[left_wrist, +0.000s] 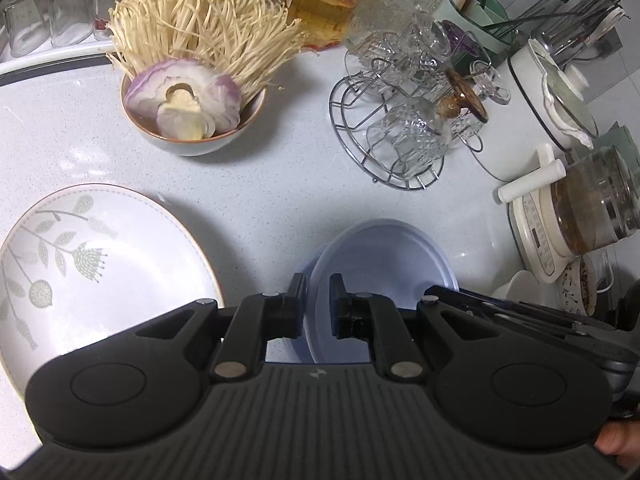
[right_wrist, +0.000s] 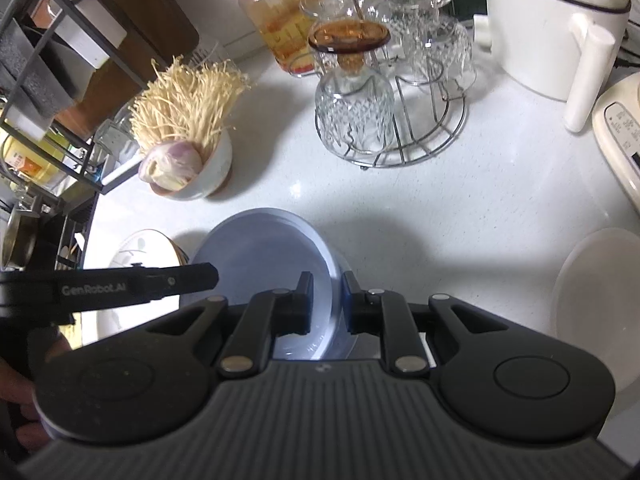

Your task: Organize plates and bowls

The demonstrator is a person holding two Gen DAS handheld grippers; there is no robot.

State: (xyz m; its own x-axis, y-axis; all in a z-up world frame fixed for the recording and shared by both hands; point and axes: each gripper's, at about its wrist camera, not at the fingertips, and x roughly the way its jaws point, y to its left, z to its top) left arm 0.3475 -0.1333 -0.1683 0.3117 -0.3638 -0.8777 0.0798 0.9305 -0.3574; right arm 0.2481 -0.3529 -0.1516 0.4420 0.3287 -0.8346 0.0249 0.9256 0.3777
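A pale blue plate [left_wrist: 384,264] is held above the white counter by both grippers. My left gripper [left_wrist: 318,292] is shut on its left rim. My right gripper [right_wrist: 327,292] is shut on its right rim; the blue plate [right_wrist: 260,256] fills the middle of the right wrist view. A white plate with a leaf pattern [left_wrist: 100,276] lies on the counter to the left, and its edge shows in the right wrist view [right_wrist: 140,252]. A bowl of enoki mushrooms and onion [left_wrist: 192,120] stands behind.
A wire rack of upturned glasses [left_wrist: 400,136] stands at the back right. A white pot [left_wrist: 548,108], a glass kettle [left_wrist: 592,212] and a red-lidded jar [right_wrist: 276,12] crowd the back. A white plate [right_wrist: 600,280] lies at the right. A dark shelf rack [right_wrist: 48,80] stands left.
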